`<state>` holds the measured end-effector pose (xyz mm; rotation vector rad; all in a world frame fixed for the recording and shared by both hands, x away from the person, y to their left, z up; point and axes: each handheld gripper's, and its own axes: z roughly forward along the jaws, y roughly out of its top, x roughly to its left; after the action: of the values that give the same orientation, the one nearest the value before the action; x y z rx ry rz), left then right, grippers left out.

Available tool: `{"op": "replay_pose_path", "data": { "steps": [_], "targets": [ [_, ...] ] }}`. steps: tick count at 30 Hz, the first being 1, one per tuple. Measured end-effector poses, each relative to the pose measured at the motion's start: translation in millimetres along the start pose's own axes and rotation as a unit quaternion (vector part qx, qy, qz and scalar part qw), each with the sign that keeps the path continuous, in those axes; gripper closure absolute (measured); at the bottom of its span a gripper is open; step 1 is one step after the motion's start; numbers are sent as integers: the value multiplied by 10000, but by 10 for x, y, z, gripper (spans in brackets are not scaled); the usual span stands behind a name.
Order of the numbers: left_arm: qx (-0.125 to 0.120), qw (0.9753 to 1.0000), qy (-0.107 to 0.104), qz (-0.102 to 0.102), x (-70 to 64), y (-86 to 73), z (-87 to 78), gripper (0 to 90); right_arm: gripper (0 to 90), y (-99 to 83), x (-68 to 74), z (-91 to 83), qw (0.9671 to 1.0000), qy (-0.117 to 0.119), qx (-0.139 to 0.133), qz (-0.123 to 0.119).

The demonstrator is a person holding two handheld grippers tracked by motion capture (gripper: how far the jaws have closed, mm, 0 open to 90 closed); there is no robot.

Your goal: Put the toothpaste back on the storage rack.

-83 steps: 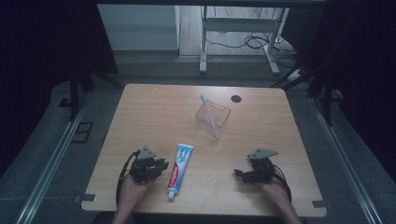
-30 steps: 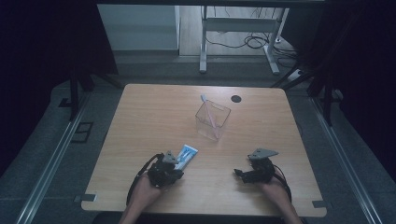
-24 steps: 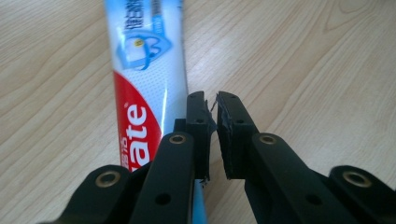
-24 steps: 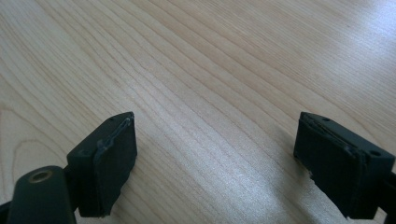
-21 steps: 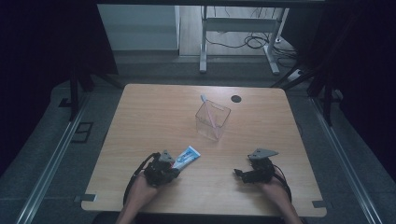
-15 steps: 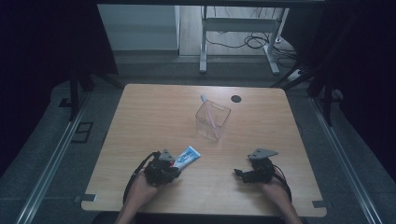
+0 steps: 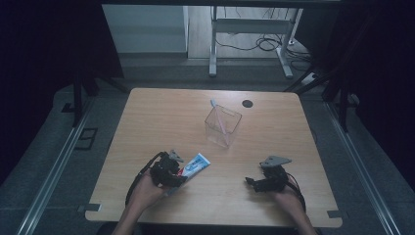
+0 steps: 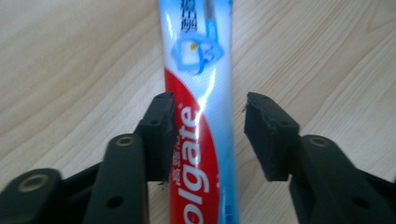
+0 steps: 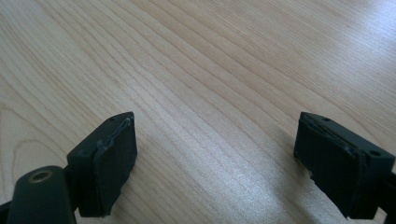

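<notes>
The light wooden rectangular table (image 7: 161, 117) carries everything. Toward its far middle stands a clear square plastic container (image 7: 223, 125) with a pale toothbrush (image 7: 219, 115) leaning inside; a small dark round disc (image 7: 247, 103) lies just beyond it. Near the front left edge lies the red, white and blue toothpaste tube (image 8: 201, 116) (its printed face up), angled toward the container. The left gripper (image 8: 210, 128) straddles the tube, 1 jaw touching its edge, the other a little apart from it, not yet pinching. The right gripper (image 9: 215, 158) rests at the front right, its 2 jaws spread wide over bare wood.
</notes>
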<state>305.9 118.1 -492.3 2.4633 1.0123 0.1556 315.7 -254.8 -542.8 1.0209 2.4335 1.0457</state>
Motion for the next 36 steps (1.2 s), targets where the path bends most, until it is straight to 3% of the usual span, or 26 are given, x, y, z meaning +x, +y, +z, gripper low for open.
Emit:
{"op": "replay_pose_path", "data": {
  "steps": [12,26,30,36],
  "targets": [
    [451,9990,-38,2,39,140,162,492,129,0,-2,0,10000,-2,-2,-15],
    [648,9979,-73,-57,56,264,309,467,129,0,0,-1,10000,2,2,0],
    [661,9977,-94,-117,64,268,297,510,129,0,0,-1,10000,2,3,-1],
    [536,9984,-108,-133,61,262,241,649,129,0,0,-1,10000,1,4,1]
  ]
}}
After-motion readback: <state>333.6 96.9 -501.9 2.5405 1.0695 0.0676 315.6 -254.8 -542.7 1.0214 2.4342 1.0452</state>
